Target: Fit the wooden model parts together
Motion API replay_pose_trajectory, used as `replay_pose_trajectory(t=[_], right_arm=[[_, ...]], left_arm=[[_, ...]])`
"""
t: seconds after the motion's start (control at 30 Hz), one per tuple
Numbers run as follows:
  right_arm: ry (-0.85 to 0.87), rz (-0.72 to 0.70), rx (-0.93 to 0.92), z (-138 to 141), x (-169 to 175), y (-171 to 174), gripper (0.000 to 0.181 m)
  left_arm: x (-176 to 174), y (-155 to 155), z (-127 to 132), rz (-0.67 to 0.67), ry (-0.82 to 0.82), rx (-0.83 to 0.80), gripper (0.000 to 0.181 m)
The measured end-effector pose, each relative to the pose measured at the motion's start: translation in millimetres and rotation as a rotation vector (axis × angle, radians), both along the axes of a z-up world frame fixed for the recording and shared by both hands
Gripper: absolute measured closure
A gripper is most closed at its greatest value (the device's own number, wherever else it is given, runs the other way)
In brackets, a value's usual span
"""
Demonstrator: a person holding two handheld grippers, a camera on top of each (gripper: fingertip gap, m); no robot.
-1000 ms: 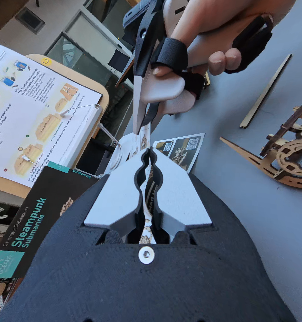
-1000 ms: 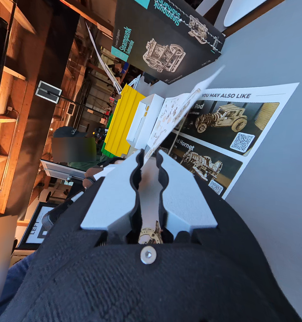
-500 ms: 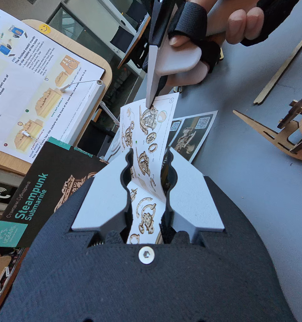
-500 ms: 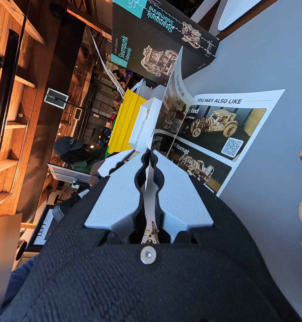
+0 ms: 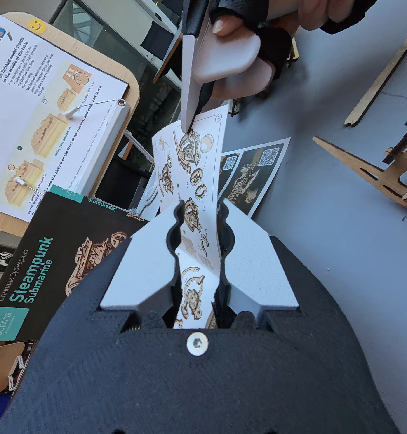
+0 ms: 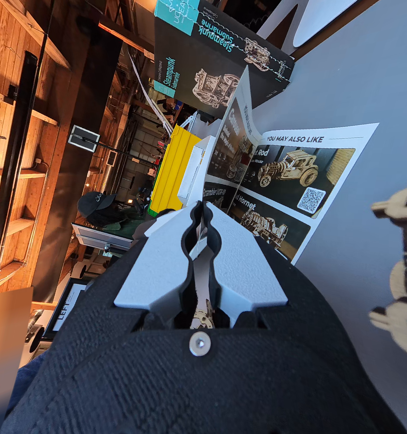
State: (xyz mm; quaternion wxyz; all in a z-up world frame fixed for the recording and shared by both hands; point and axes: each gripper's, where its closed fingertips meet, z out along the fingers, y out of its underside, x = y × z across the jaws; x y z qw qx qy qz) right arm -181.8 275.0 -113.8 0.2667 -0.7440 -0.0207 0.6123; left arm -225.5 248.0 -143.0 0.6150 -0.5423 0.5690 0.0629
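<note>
The partly built wooden model (image 5: 385, 180) lies on the grey table at the right of the left wrist view; it shows blurred at the right edge of the right wrist view (image 6: 404, 270). An instruction booklet (image 6: 291, 176) lies open on the table. My right gripper (image 6: 203, 205) is shut on one of its pages (image 6: 235, 141) and holds it upright. In the left wrist view the right gripper (image 5: 187, 128) pinches that page's (image 5: 197, 164) top edge. My left gripper (image 5: 202, 204) is open, with the raised page standing between its jaws, unclamped.
A black model-kit box (image 5: 45, 258) stands left of the booklet, also in the right wrist view (image 6: 209, 70). An instruction sheet on a wooden board (image 5: 45, 105) is beyond it. A loose wooden strip (image 5: 381, 79) lies far right. A yellow bin (image 6: 172, 169) and white box (image 6: 193, 169) sit behind. The gap from one gripper's tips to the other's is roughly 6 cm.
My left gripper has opened and let go of the booklet page. My right gripper has shut on the page and swung it upright. The wooden model has come into the right wrist view.
</note>
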Motion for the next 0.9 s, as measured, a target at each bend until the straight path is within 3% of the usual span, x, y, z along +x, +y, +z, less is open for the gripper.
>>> replay_pose_trajectory(t=[0.23,0.5,0.73,0.9], right_arm=[[0.012,0.007,-0.002,1,0,-1,0.181],[0.013,0.008,-0.004,0,1,0,0.181],[0.021,-0.007,0.004,2,3,2,0.181],[0.022,0.010,0.011,4,-3,-1,0.181]], left_arm=[[5,-1,-7,0.010,0.125,0.110,0.170],[1,0,-2,0.024,0.109,0.125,0.178],[-12,-7,-8,0.032,0.115,0.088,0.176],[19,-19,19,0.000,-0.033,-0.015,0.155]])
